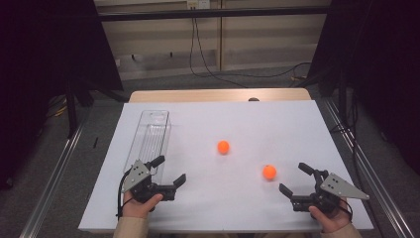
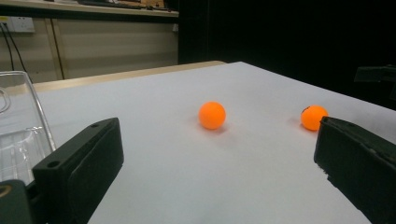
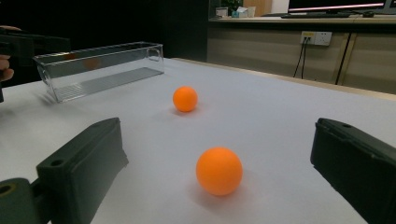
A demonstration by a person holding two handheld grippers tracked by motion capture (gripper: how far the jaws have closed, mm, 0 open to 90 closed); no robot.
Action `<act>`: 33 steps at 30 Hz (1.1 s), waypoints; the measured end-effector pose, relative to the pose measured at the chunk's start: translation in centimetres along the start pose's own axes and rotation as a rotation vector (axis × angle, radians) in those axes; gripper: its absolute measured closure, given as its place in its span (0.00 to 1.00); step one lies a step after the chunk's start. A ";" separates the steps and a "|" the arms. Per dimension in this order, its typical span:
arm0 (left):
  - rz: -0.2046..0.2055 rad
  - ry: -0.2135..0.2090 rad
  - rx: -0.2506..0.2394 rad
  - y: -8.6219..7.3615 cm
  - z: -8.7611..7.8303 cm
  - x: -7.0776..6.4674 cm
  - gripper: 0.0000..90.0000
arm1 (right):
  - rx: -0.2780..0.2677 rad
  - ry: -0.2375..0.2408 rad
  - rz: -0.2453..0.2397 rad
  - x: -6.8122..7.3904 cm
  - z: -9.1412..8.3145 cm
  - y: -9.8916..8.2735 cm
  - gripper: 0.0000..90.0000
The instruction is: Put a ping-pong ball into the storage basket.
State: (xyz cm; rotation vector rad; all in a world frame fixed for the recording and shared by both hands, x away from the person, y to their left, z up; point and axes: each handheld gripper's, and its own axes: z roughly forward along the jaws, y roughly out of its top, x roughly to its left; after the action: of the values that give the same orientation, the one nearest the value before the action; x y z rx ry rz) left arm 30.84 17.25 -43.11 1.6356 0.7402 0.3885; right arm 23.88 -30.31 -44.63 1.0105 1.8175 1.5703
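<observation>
Two orange balls lie on the white table top. The far ball sits near the middle. The near ball lies just ahead of my right gripper, which is open, its jaws wide apart and empty. My left gripper is open too, at the front left beside the near end of a clear plastic box. The box looks empty.
The white top rests on a wooden table whose far edge shows behind it. A small dark object sits at that far edge. Dark curtains, metal rails and cables on the floor surround the table.
</observation>
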 end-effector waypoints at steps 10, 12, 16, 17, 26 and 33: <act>0.000 -0.013 0.012 0.1 0.8 -0.4 0.02 | 0.001 0.001 -0.003 0.0 0.0 0.0 0.02; 0.008 -0.017 0.016 0.1 0.9 -0.4 0.02 | 0.000 0.003 -0.002 0.0 0.0 0.0 0.02; 0.010 -0.024 0.026 0.1 1.4 -0.8 0.02 | 0.001 0.003 -0.009 0.0 0.0 0.0 0.03; 0.012 -0.026 0.031 0.1 1.5 -0.8 0.02 | 0.001 0.002 -0.008 0.0 0.0 0.0 0.03; 0.020 -0.040 0.047 0.1 2.4 -1.3 0.02 | -0.001 0.006 -0.009 0.0 0.0 0.0 0.03; 0.030 -0.047 0.060 0.2 3.0 -1.5 0.02 | 0.000 0.006 -0.009 0.0 0.0 0.0 0.03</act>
State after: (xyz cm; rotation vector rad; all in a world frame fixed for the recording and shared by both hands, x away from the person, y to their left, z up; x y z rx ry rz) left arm 31.60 14.00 -43.33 1.7079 0.6985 0.3509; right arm 23.88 -30.32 -44.62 0.9973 1.8233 1.5697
